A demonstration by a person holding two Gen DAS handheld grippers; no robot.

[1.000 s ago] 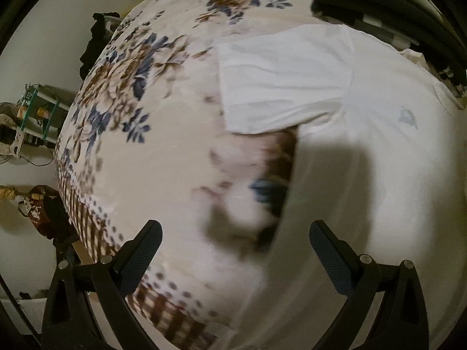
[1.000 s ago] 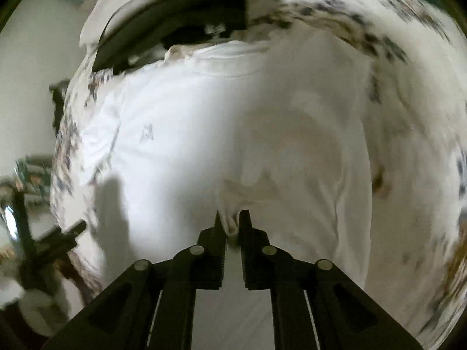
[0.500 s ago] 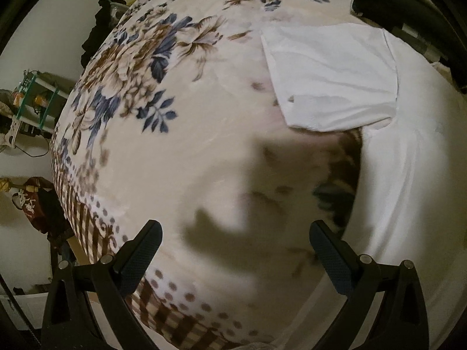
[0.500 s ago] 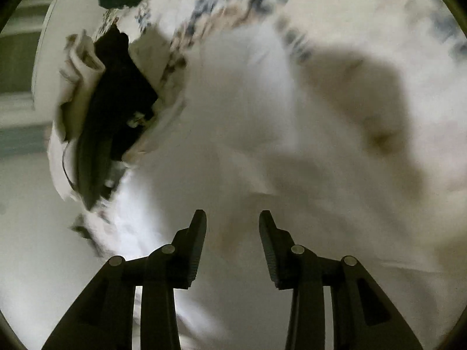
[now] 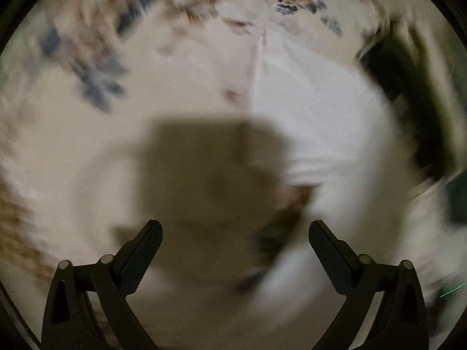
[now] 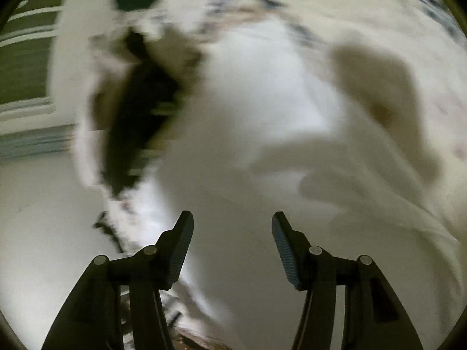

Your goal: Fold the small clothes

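A white T-shirt [image 5: 329, 122] lies flat on a floral bed cover [image 5: 96, 116]; both views are motion-blurred. In the left wrist view its sleeve reaches up the right half. My left gripper [image 5: 235, 233] is open and empty, low over the cover just left of the shirt's side. In the right wrist view the shirt [image 6: 256, 93] fills the middle. My right gripper [image 6: 232, 224] is open and empty above the white cloth, its shadow falling on the shirt to the right.
A pile of dark clothes [image 6: 137, 102] lies at the bed's far left edge in the right wrist view, and shows as a dark mass [image 5: 408, 87] at the right in the left wrist view. A pale wall [image 6: 38, 218] lies beyond the bed edge.
My right gripper has let go of the shirt fold it pinched and opened wider. Both grippers have swung over the bed; the left one moved closer to the sleeve.
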